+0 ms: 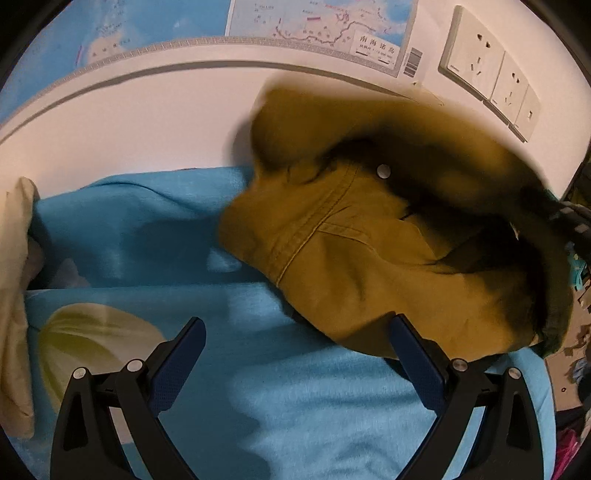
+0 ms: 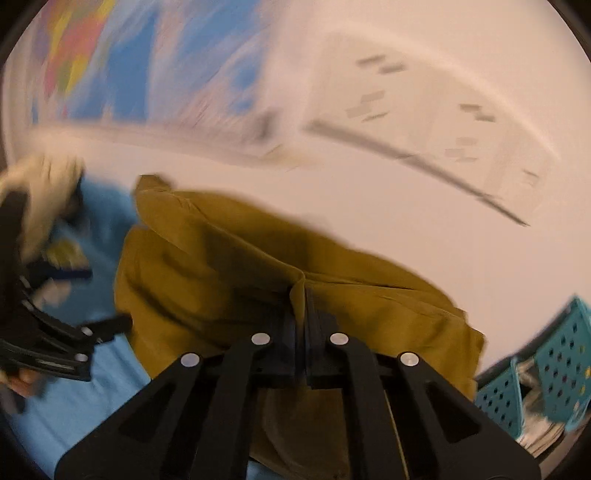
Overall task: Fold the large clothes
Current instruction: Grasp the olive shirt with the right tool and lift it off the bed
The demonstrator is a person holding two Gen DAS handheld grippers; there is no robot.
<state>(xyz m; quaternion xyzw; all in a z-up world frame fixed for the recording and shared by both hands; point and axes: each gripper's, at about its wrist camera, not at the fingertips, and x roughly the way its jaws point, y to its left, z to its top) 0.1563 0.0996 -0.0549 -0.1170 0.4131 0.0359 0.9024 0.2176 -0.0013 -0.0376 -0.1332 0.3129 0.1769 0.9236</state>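
Note:
A mustard-brown garment [image 1: 369, 258] with a metal snap [image 1: 383, 171] lies bunched on the blue bed sheet [image 1: 147, 229], against the wall on the right. My left gripper [image 1: 297, 321] hovers open over the sheet; its right finger [image 1: 413, 350] is at the garment's near edge and nothing is between the pads. In the blurred right wrist view, my right gripper [image 2: 306, 295] is shut on a raised fold of the same garment [image 2: 221, 266]. The left gripper [image 2: 99, 299] shows there at the far left, beside the garment.
A wall map [image 1: 314, 26] and a row of wall sockets [image 1: 487, 74] hang behind the bed. A beige cloth or pillow [image 1: 14, 295] lies at the left edge. A teal perforated basket [image 2: 554, 354] stands off the bed at the right, with clutter around it.

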